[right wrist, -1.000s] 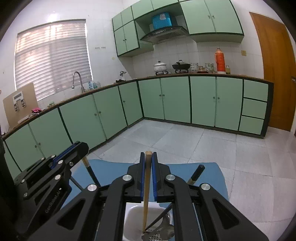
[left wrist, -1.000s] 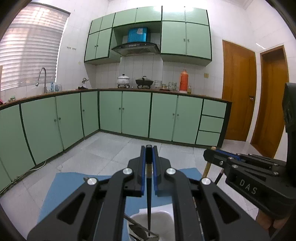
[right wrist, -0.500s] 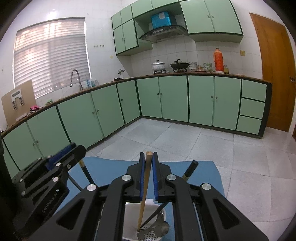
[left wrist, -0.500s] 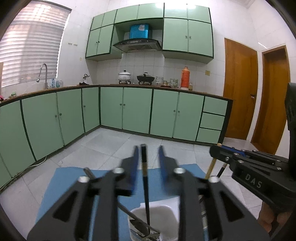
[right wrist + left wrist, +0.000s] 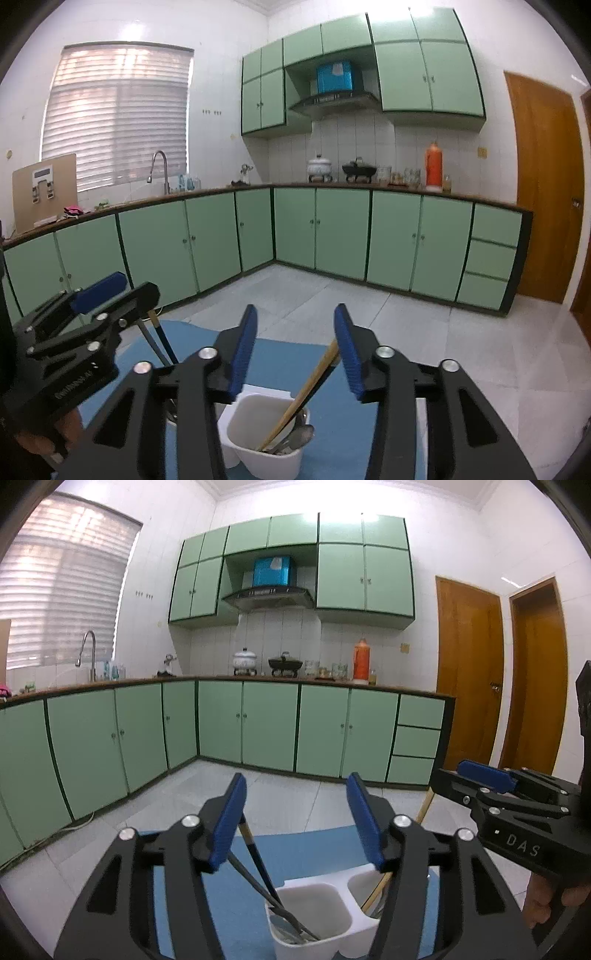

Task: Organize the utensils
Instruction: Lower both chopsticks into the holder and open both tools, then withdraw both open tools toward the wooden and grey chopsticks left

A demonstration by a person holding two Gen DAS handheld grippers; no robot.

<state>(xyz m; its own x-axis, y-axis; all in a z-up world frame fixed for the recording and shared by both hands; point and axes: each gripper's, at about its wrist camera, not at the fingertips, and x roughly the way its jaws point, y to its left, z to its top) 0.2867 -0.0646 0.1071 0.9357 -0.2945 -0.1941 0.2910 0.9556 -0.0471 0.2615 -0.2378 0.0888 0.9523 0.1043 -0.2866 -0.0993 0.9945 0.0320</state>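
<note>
My left tool has just spread its jaws; the dark chopstick leans free in the near compartment of the white holder. My right tool has just parted too, and the wooden chopstick rests in its compartment among spoons. The holder sits on a blue mat.

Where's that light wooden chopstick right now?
In the right wrist view, the wooden chopstick stands tilted in the white utensil holder on the blue mat, beside a spoon; its top leans near the right tongs' right-hand pad.
</note>
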